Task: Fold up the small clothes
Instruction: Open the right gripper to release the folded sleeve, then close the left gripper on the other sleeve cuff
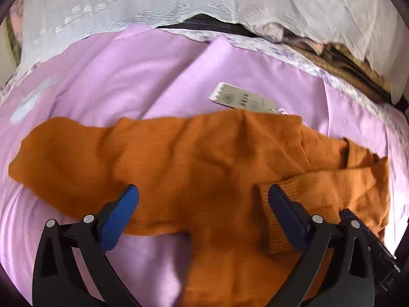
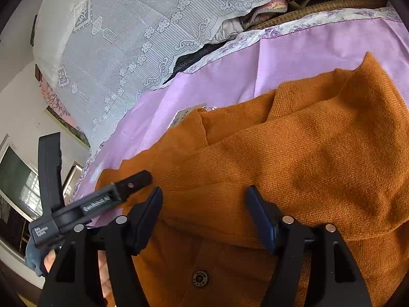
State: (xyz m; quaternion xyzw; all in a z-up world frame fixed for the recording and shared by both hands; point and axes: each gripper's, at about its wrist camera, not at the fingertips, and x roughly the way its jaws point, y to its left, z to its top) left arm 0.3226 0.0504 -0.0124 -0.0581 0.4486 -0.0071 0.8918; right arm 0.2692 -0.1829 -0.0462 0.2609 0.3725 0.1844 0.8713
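Mid-fold: orange cardigan on the bed, both grippers open above it.

Lilac bed sheet (image 1: 107, 76) carries the orange cardigan (image 1: 204, 153), spread wide, one sleeve (image 1: 332, 179) already laid across the body, paper tag (image 1: 240, 99) at its far edge. Left gripper (image 1: 203, 197) fingers spread, nothing held, ribbed cuff (image 1: 271, 220) just beside one finger. Right gripper (image 2: 204, 197) also released, hovering above the knit near a button (image 2: 200, 278). Likely next: pinch an edge and fold across.

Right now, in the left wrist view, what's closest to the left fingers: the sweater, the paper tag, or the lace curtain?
1. Orange sweater, right between the open fingers.
2. Paper tag, just beyond the sweater's far edge.
3. White lace curtain, farthest, across the top.
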